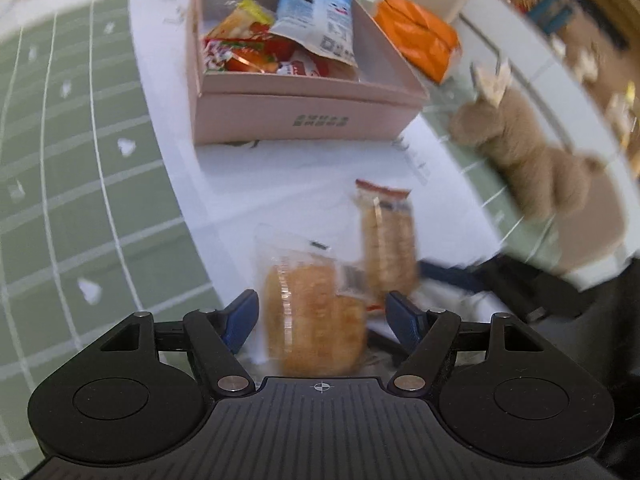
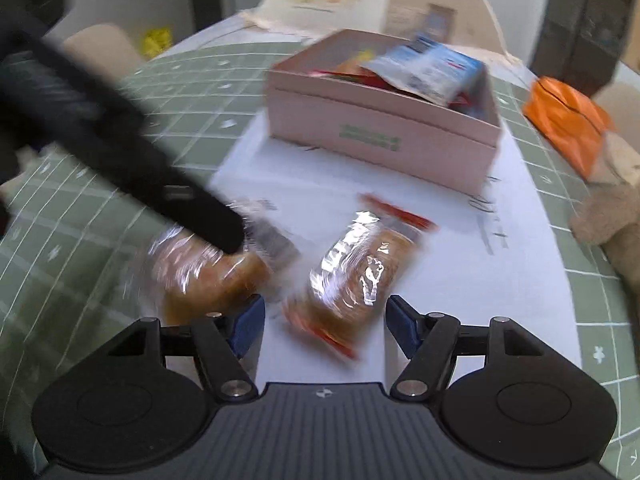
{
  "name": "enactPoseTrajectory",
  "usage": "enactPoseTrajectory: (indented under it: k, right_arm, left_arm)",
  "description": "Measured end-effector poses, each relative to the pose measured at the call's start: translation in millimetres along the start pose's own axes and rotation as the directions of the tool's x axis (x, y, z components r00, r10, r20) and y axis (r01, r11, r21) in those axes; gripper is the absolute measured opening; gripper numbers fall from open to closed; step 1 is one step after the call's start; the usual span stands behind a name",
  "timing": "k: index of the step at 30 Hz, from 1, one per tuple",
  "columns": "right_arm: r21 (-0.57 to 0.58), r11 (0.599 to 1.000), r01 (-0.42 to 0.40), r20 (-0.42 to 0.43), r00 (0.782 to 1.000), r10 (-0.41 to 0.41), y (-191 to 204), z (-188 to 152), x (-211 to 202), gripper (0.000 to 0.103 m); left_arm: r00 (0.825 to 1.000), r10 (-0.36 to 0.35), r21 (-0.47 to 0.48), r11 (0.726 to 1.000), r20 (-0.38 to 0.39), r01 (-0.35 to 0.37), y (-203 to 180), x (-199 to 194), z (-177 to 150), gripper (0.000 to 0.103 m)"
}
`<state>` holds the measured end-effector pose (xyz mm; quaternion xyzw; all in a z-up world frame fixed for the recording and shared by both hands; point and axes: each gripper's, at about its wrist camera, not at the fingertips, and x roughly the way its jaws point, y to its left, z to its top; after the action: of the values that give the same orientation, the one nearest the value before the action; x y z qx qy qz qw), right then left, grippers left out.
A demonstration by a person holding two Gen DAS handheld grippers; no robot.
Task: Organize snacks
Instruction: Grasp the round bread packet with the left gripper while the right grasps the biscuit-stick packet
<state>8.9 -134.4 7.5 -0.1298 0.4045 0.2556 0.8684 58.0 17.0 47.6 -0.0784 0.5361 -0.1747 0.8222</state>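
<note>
A round golden bun in a clear wrapper (image 1: 312,304) lies on the white sheet between the blue pads of my left gripper (image 1: 324,312), which stands open and does not press on it. Just beyond lies a long cracker packet with red ends (image 1: 386,240). In the right wrist view that cracker packet (image 2: 360,272) sits just ahead of my right gripper (image 2: 324,320), also open. The bun (image 2: 208,272) lies to its left under a black finger (image 2: 180,196) of the left gripper. Behind stands an open pink box (image 1: 300,116) (image 2: 380,136) holding several snack packets.
An orange bag (image 1: 420,40) (image 2: 568,120) lies right of the box. A tan plush toy (image 1: 520,148) (image 2: 612,216) sits at the right edge. A green grid mat (image 1: 80,200) covers the table on both sides of the white sheet (image 2: 460,280).
</note>
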Motion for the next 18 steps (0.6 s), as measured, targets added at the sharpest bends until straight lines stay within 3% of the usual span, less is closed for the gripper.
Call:
enactPoseTrajectory:
  k: [3,6,9,10,11,14,18]
  right_arm:
    - [0.008,1.0,0.018,0.02,1.0,-0.018,-5,-2,-8,0.068]
    - [0.065,0.997,0.038,0.04,0.998,-0.04,-19,-2,-17,0.074]
    - [0.165,0.984,0.068,0.056,0.995,-0.078,-35,-3,-18,0.075]
    - [0.202,0.977,0.063,0.058,0.995,-0.076,-40,-2,-17,0.076]
    - [0.238,0.97,0.052,0.057,0.996,-0.067,-45,0,-16,0.076]
    - [0.351,0.937,0.002,0.057,0.998,-0.024,-60,7,-7,0.076]
    - [0.425,0.905,0.007,0.03,0.999,-0.022,-68,15,14,0.081]
  left_arm:
    - [0.997,0.078,0.089,0.993,0.016,-0.079,-1,2,-6,0.075]
    - [0.996,0.084,0.096,0.992,0.04,-0.087,5,-3,-7,0.071]
    - [0.986,0.144,0.09,0.984,0.088,-0.152,10,-8,-3,0.069]
    - [0.983,0.157,0.07,0.984,0.098,-0.164,13,-11,-1,0.062]
    - [0.985,0.146,0.056,0.987,0.095,-0.151,14,-12,1,0.059]
    - [0.998,0.021,0.032,0.999,0.057,-0.023,12,-15,2,0.057]
    - [0.999,0.043,0.131,0.99,0.024,-0.046,-13,-5,-4,0.058]
